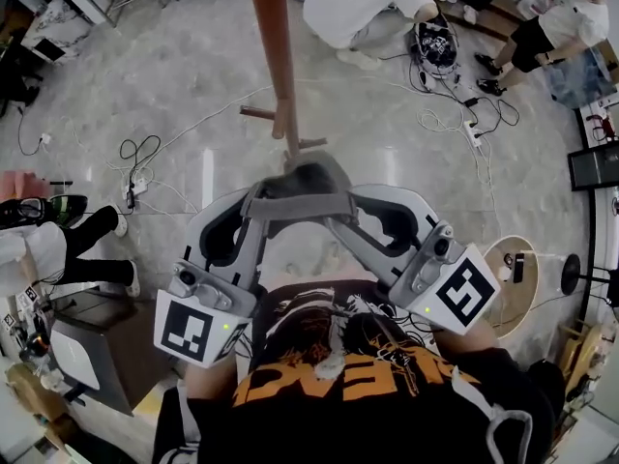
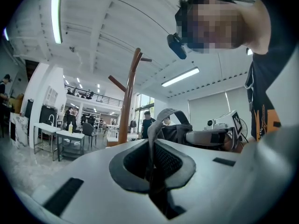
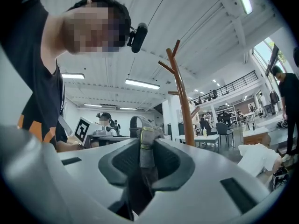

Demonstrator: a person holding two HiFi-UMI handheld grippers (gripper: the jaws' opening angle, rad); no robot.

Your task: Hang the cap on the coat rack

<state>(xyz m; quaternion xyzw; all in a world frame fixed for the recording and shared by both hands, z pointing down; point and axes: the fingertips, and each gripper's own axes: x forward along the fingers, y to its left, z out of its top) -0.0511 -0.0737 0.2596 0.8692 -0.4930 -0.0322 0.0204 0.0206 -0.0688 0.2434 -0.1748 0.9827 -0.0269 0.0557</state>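
Note:
A dark grey cap [image 1: 308,180] hangs stretched between my two grippers, right in front of the wooden coat rack [image 1: 275,56]. My left gripper [image 1: 253,207] is shut on the cap's left edge; grey fabric [image 2: 150,139] is pinched between its pads. At the cap's right side, my right gripper [image 1: 340,217] is shut on the back strap, and the strap's brass buckle [image 3: 146,137] shows between the pads. The rack's pole and branching pegs [image 2: 128,97] rise just beyond the cap, and they show as well in the right gripper view [image 3: 181,92].
A person in white [image 1: 368,6] crouches on the floor behind the rack, among cables and power strips [image 1: 455,104]. Another person's legs [image 1: 87,245] are at the left. A round wooden stand [image 1: 513,283] is at the right. Tables and chairs [image 2: 60,141] stand farther off.

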